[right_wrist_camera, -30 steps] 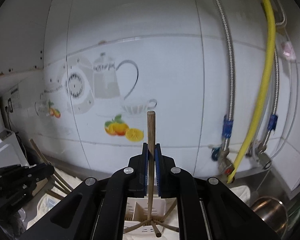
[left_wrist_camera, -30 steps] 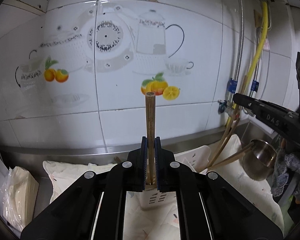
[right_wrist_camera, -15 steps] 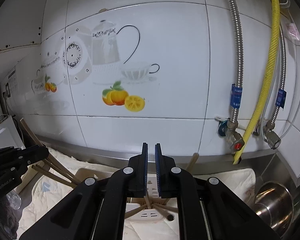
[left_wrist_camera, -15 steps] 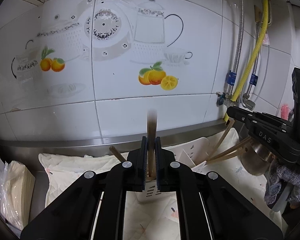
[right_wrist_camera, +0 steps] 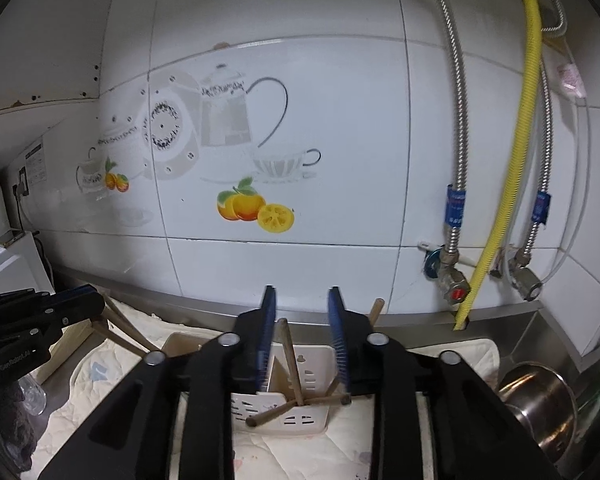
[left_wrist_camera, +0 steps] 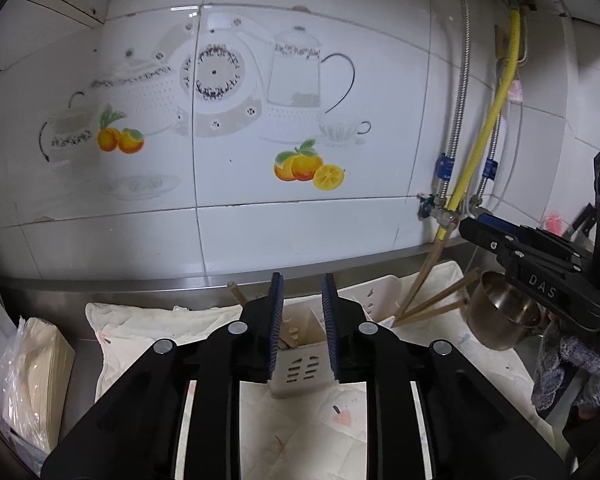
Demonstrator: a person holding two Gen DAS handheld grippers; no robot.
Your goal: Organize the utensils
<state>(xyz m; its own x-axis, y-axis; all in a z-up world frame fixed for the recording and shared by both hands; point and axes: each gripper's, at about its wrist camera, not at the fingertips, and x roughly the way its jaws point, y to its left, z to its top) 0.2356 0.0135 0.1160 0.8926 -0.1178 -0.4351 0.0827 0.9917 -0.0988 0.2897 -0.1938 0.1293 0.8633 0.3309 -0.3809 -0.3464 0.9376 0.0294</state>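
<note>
A cream quilted cloth (right_wrist_camera: 300, 456) is spread over the counter, and on it a white slotted plastic utensil holder (right_wrist_camera: 300, 420) is set, beside a round stainless steel pot (right_wrist_camera: 540, 404). Several brown wooden chopsticks (right_wrist_camera: 291, 360) are held in the holder's compartments, leaning outward. The left gripper (left_wrist_camera: 302, 320) and right gripper (right_wrist_camera: 302, 340) are both spread apart and empty, poised just above the holder.

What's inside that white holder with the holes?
Wooden chopsticks stand and lean inside the white utensil holder, crossing near its bottom. The right tongs hover open above, their black arms covering the holder's sides, so a full count isn't possible.
</note>
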